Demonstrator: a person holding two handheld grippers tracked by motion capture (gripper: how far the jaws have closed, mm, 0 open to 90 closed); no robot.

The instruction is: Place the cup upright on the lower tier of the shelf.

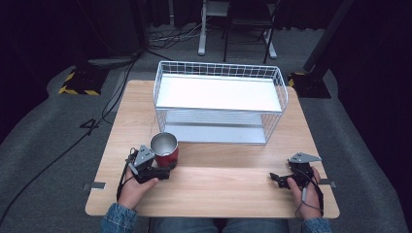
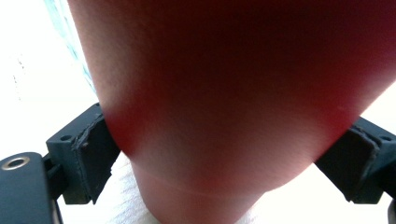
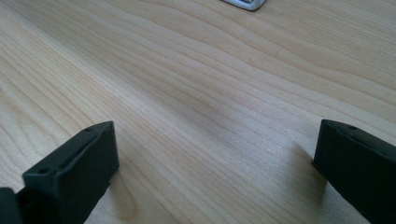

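Note:
A red metal cup (image 1: 165, 151) with a shiny steel inside stands upright on the wooden table (image 1: 218, 191), left of centre and in front of the wire rack. My left gripper (image 1: 164, 170) is shut on its lower body. In the left gripper view the red cup wall (image 2: 224, 93) fills the space between the two black pads (image 2: 93, 154), and both pads press against its sides. My right gripper (image 1: 275, 178) rests low at the table's front right, its jaws open and pointing left. Between those jaws (image 3: 215, 158) lies only bare wood.
A white two-tier wire rack (image 1: 218, 65) stands at the back middle of the table, its open side facing me. One of its metal corners (image 3: 245, 3) lies ahead of the right gripper. Grey carpet, cables and desk legs lie beyond the table.

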